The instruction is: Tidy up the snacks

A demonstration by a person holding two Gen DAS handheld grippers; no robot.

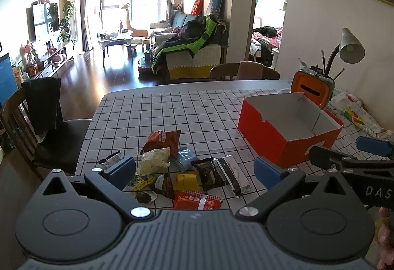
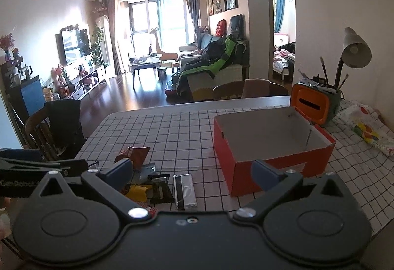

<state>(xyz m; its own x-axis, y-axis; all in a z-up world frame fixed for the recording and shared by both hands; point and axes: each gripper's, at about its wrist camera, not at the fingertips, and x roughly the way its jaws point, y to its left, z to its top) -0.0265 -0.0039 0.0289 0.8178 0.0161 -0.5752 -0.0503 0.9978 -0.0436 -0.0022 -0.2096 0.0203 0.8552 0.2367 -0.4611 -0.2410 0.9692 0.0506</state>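
A pile of snack packets [image 1: 187,171] lies on the checked tablecloth near the front edge: a red-brown chip bag [image 1: 162,140], a pale yellow bag [image 1: 154,159], a yellow packet [image 1: 186,180], a dark packet [image 1: 209,172], a long black-and-white bar [image 1: 232,175] and a red packet [image 1: 197,199]. An empty orange box [image 1: 290,122] with a white inside stands to the right. My left gripper [image 1: 194,170] is open and empty, just above the pile. My right gripper [image 2: 194,172] is open and empty, between the pile [image 2: 160,183] and the box [image 2: 270,142].
An orange tissue holder [image 1: 311,92] with brushes and a grey lamp [image 1: 349,47] stand behind the box. A patterned cloth [image 1: 354,114] lies at the far right. A wooden chair [image 1: 37,122] with dark clothing stands left of the table; another chair [image 1: 243,71] is at the far side.
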